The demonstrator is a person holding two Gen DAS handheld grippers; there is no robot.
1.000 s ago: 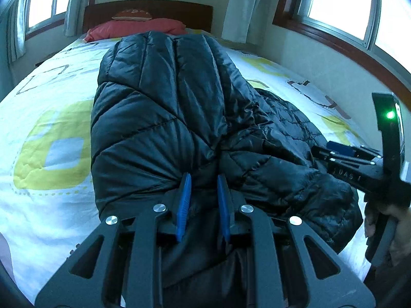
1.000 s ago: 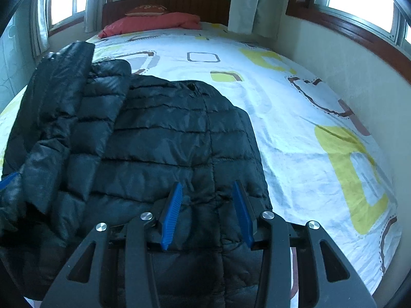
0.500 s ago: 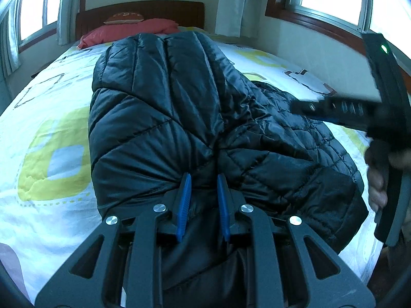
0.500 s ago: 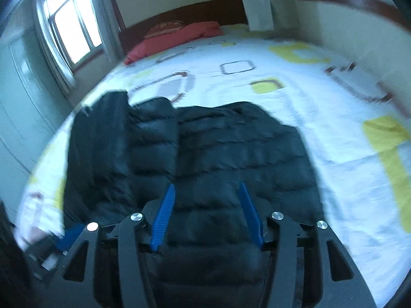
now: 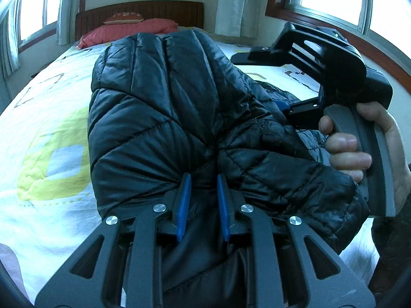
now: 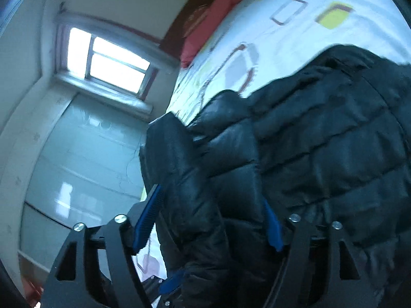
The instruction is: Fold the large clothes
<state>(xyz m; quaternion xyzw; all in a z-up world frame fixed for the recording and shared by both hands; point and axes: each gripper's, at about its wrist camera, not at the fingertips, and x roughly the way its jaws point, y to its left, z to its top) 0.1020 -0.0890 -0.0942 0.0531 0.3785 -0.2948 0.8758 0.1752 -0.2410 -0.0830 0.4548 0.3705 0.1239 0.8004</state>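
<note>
- White bedsheet with yellow and grey block print (image 5: 51, 133): covers the bed; bare sheet on the left, red pillow (image 5: 128, 29) at the far headboard end.
- Black quilted puffer jacket (image 5: 164, 107): lies on the sheet mid-bed. Near part is lifted and bunched, the rest spreads flat to the right. Long axis runs near to far, towards the headboard.
- Left gripper (image 5: 203, 202): jaws nearly closed, blue pads pinching a gathered fold at the jacket's near edge. Fabric puckers radially from the pinch, so the grip looks firm.
- Right gripper (image 6: 208, 225): jaws have just been opening and stand wide. A raised ridge of jacket sits between the pads; right wrist view is blurred, but the pads don't appear to press on it.
- Right hand (image 5: 359, 148): wrapped round the grey handle, at the jacket's right side.
- Handling: light, puffy, very soft; the shiny shell probably slips and the filling springs back, so folds won't hold a crease unaided.
- Hold points: take seams or hem edges, deep bite, not the puffed panel centres. Pull slowly or it slides out.
</note>
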